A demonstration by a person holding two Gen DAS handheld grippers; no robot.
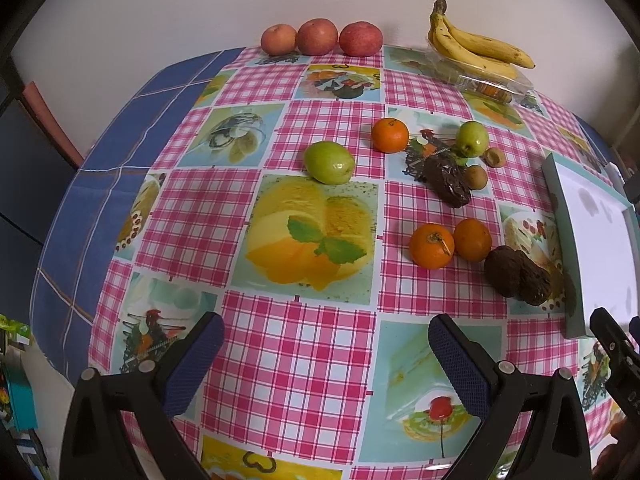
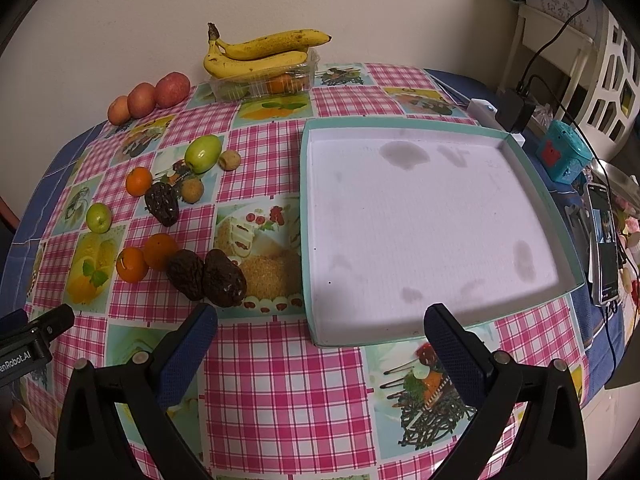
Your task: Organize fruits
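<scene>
Nearest the cameras, the left gripper (image 1: 326, 350) and the right gripper (image 2: 320, 340) hover over a checked tablecloth (image 1: 288, 360), each with its padded fingers spread wide apart and gripping nothing. Past the right gripper lies a shallow white tray (image 2: 308, 216) with a teal rim, and to its left sit two dark wrinkled fruits (image 2: 206, 278) touching two oranges (image 2: 146, 258). Farther back are two green fruits (image 1: 329, 162), a third orange (image 1: 389, 135) and another dark fruit (image 1: 446, 182), then three apples (image 1: 320, 37) in a row and bananas (image 2: 256, 54) on a clear box (image 2: 264, 82) by the wall.
</scene>
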